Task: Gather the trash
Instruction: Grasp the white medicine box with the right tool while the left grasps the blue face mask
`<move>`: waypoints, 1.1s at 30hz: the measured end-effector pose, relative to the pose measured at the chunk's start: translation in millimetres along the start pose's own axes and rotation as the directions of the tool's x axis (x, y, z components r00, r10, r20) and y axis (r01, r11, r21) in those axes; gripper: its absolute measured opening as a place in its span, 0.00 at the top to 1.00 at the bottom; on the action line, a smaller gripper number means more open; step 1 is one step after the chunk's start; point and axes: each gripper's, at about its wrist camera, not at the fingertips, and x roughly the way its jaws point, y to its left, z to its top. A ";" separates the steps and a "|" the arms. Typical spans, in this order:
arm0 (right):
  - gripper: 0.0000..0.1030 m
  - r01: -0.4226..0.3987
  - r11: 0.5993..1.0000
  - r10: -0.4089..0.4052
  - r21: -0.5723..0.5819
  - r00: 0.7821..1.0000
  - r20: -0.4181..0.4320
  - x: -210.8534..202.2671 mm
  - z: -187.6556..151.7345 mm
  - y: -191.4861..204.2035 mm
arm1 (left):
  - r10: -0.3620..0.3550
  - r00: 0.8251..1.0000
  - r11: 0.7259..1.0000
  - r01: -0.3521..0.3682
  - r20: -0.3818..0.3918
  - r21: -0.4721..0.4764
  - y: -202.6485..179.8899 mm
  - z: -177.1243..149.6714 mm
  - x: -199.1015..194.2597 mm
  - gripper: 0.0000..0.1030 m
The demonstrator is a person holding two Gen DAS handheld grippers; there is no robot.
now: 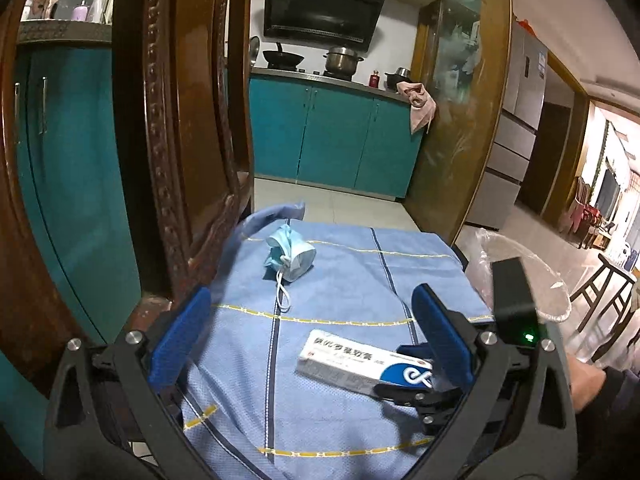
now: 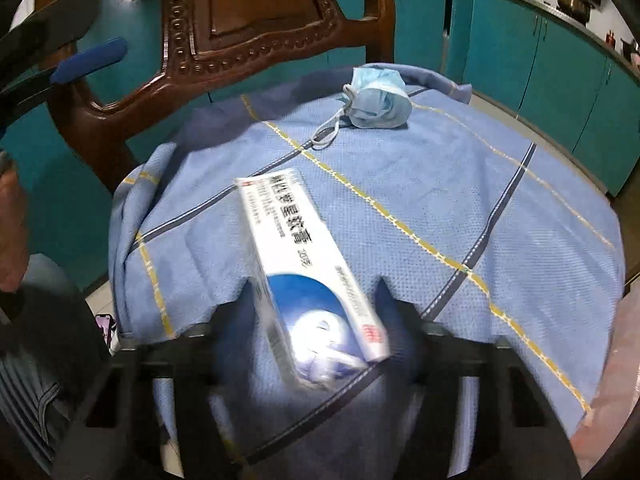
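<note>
The left wrist view looks forward and slightly down between its jaws over the blue cloth [image 1: 340, 280], facing the teal kitchen cabinets [image 1: 332, 136] at 12 o'clock. The right wrist view tilts more steeply onto the same cloth [image 2: 440, 208], close in and blurred, with the carved chair back [image 2: 256, 20] at 12 o'clock. Both views share the cloth, the white box [image 1: 360, 360] [image 2: 304, 264] and the crumpled mask [image 1: 290, 254] [image 2: 378, 98], which sits toward 12 o'clock in each.
</note>
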 end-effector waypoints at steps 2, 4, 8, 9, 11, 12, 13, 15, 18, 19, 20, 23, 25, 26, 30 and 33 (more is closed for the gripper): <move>0.55 0.041 0.999 -0.041 0.006 0.999 -0.005 -7.9 -5.4 6.0 | 0.007 1.000 1.000 -0.007 -0.005 -0.005 -0.2 -0.1 1.9 0.03; 0.56 0.099 0.994 -0.098 0.045 0.995 -0.007 -22.4 -14.5 10.2 | 0.008 1.000 1.000 -0.009 -0.012 -0.012 0.3 0.2 2.8 0.03; 0.56 0.237 0.853 -0.266 0.465 0.964 -0.003 -62.0 -42.3 -25.0 | 0.018 0.999 1.000 -0.019 -0.038 -0.014 -0.4 -1.1 8.6 0.03; 0.56 0.279 0.808 -0.315 0.519 0.949 -0.019 -67.7 -49.8 -31.0 | 0.021 0.999 1.000 -0.022 -0.045 -0.011 -1.3 -1.8 10.2 0.03; 0.56 0.328 0.745 -0.379 0.581 0.925 -0.036 -75.0 -62.8 -38.1 | 0.030 0.998 1.000 -0.031 -0.060 -0.006 -3.5 -3.6 13.3 0.03; 0.55 0.326 0.726 -0.371 0.606 0.927 -0.053 -72.8 -67.0 -41.4 | 0.038 0.997 0.999 -0.038 -0.066 -0.003 -5.0 -4.5 15.2 0.03; 0.54 0.327 0.718 -0.364 0.615 0.929 -0.070 -68.3 -69.0 -42.5 | 0.042 0.996 0.999 -0.042 -0.073 0.000 -6.2 -5.4 16.9 0.03; 0.52 0.323 0.720 -0.342 0.614 0.935 -0.091 -59.8 -69.8 -41.6 | 0.058 0.994 0.998 -0.057 -0.095 0.011 -9.5 -7.8 21.6 0.03; 0.45 0.255 0.725 -0.298 0.640 0.954 -0.042 -67.2 -67.4 -42.1 | 0.080 0.989 0.997 -0.077 -0.125 0.028 -13.5 -13.1 28.1 0.03; 0.42 0.237 0.731 -0.303 0.640 0.953 -0.007 -76.2 -66.1 -40.6 | 0.089 0.988 0.996 -0.086 -0.130 0.033 -14.1 -14.6 29.7 0.03; 0.32 0.234 0.738 -0.313 0.633 0.950 0.013 -82.0 -66.2 -38.5 | 0.106 0.985 0.994 -0.102 -0.135 0.036 -14.9 -15.6 32.9 0.03; 0.22 0.260 0.766 -0.328 0.588 0.945 0.009 -79.7 -63.1 -35.8 | 0.136 0.978 0.991 -0.133 -0.160 0.029 -14.1 -16.3 45.9 0.03; 0.23 0.274 0.788 -0.301 0.551 0.953 -0.043 -63.7 -61.4 -36.7 | 0.159 0.973 0.987 -0.157 -0.168 0.021 -14.5 -12.8 57.0 0.03; 0.23 0.307 0.798 -0.310 0.519 0.947 -0.083 -54.2 -60.0 -35.5 | 0.163 0.972 0.987 -0.162 -0.169 0.020 -15.7 -10.1 62.0 0.03; 0.61 0.320 0.819 -0.305 0.477 0.946 -0.111 -43.0 -54.0 -35.8 | 0.198 0.968 0.980 -0.191 -0.153 0.056 -25.7 7.7 92.3 0.03; 0.72 0.266 0.819 -0.276 0.509 0.959 -0.058 -53.8 -54.0 -38.5 | 0.202 0.968 0.977 -0.187 -0.147 0.104 -31.3 24.9 124.2 0.03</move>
